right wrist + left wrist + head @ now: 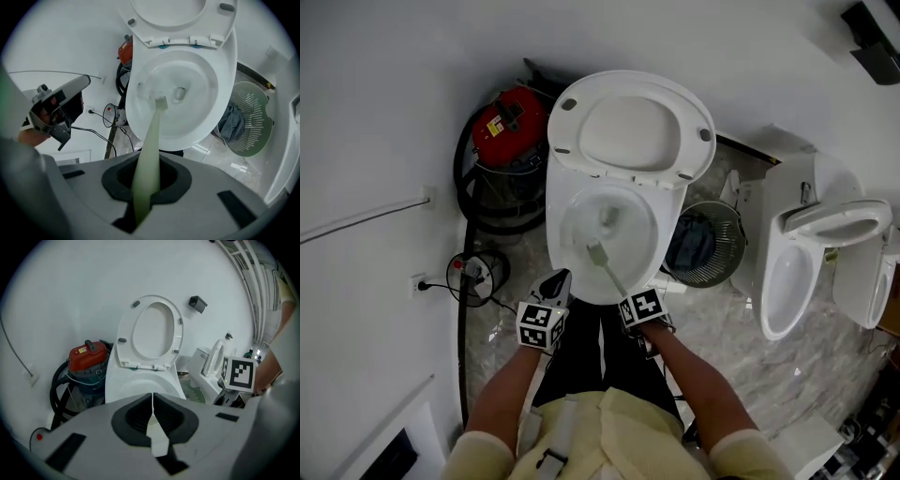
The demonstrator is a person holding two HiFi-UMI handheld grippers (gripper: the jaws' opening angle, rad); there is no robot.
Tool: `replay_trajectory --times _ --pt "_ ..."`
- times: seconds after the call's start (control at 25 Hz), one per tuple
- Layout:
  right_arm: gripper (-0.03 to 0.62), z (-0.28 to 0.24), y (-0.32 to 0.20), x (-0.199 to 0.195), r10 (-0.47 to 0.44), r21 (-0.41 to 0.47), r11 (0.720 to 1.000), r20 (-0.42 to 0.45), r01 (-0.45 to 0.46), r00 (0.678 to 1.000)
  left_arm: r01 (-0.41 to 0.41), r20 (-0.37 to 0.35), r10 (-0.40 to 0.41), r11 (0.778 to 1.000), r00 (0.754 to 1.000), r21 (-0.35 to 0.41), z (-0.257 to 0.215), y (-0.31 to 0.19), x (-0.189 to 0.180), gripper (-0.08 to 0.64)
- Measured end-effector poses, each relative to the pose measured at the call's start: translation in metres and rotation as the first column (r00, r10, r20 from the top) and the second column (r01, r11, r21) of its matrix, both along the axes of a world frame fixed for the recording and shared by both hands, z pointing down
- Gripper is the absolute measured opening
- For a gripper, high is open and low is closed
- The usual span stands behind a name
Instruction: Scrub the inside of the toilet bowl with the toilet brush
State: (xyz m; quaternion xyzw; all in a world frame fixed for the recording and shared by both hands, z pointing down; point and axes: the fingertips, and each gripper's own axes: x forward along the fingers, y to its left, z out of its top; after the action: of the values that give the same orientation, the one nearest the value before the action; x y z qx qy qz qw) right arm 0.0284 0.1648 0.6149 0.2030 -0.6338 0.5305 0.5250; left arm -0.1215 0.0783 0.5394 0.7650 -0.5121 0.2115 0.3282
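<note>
Jutting from right gripper [146,180], toilet brush [153,133] reaches into toilet bowl [213,115]

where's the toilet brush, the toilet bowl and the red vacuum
toilet brush [151,136], right gripper view, on its pale green handle
toilet bowl [553,220], head view, on its left rim
red vacuum [511,122], head view, on its red top

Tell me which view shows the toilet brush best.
The right gripper view: the brush runs from the right claw, shut on its handle, to its head inside the bowl. The head view shows it small; the left gripper view misses it.
</note>
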Motion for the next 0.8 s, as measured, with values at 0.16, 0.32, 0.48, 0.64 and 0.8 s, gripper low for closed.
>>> replay_trajectory --times 0.16,0.32,0.48,0.64,0.8 --pt "0.041 0.014 -0.001 0.003 -0.023 -0.022 0.999 0.006 0.023 1.000 0.009 0.022 -0.008 0.999 1.000 -0.054 0.019 0.006 0.009 0.012" --pt "0.041 0.028 -0.003 0.004 -0.061 -0.042 0.997 0.007 0.062 0.998 0.015 0.044 -0.012 0.996 0.999 -0.083 0.030 0.009 0.018 0.012" --pt "0.041 0.033 -0.010 -0.004 -0.026 -0.072 0.997 0.029 0.028 0.999 -0.003 0.046 0.008 0.994 0.999 -0.111 0.041 0.017 0.020 0.012" --pt "0.041 0.035 -0.023 -0.012 -0.014 -0.074 0.997 0.045 0.018 0.999 -0.042 0.040 0.048 0.990 0.998 -0.135 0.055 0.015 0.021 0.012" --pt "0.041 0.036 -0.035 -0.027 0.007 -0.052 0.999 0.048 -0.004 0.999 -0.170 0.046 0.177 0.978 0.983 -0.125 0.058 0.003 0.023 0.012"
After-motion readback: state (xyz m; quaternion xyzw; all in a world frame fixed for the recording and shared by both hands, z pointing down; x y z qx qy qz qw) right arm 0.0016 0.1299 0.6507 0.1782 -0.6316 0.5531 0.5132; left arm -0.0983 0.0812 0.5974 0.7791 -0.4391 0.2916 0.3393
